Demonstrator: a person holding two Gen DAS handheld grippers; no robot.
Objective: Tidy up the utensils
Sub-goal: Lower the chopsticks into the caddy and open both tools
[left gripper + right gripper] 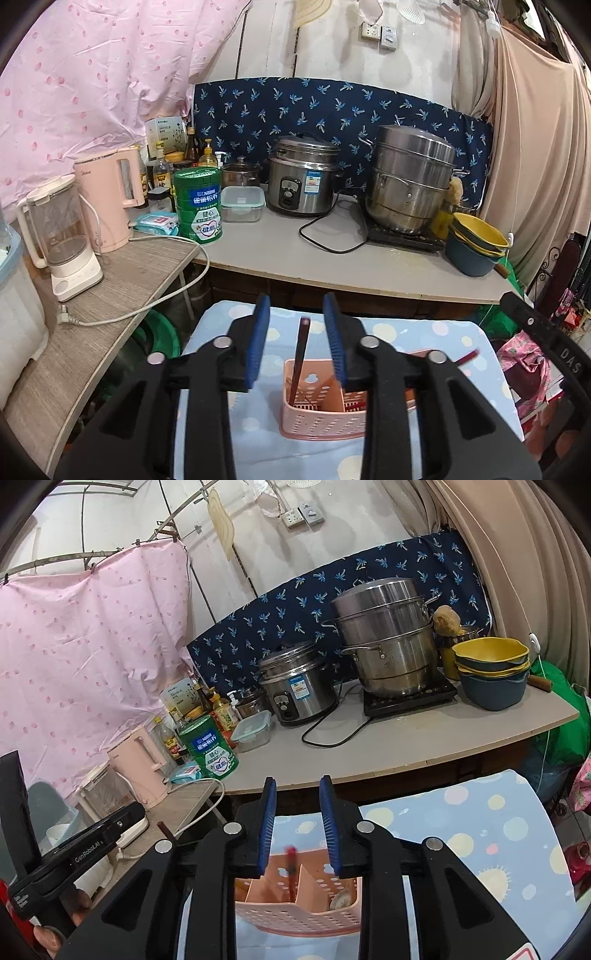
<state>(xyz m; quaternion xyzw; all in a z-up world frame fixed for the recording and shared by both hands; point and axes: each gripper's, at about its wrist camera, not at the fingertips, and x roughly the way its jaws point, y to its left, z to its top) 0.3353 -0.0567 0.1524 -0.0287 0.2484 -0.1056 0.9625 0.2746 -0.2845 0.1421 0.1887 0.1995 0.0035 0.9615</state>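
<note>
I judge each dark red chopstick has just been dropped in; next I must back both hands away. My left gripper (297, 341) stands spread, pinching nothing, one chopstick (298, 360) loose between its pads, leaning toward twelve o'clock in the pink perforated plastic basket (317, 417). My right gripper (297, 825) gapes likewise, the other chopstick (291, 871) free at six o'clock.

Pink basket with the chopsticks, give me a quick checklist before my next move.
1. Left gripper clear of its chopstick: ok, jaws open, pads not touching.
2. Right gripper clear of its chopstick: ok, jaws open.
3. Both chopsticks inside the basket: ok, tips in, leaning.
4. Basket upright on the dotted cloth: ok.
5. Both chopsticks share a compartment: cannot tell.
6. More utensils left to sort: cannot tell.
</note>
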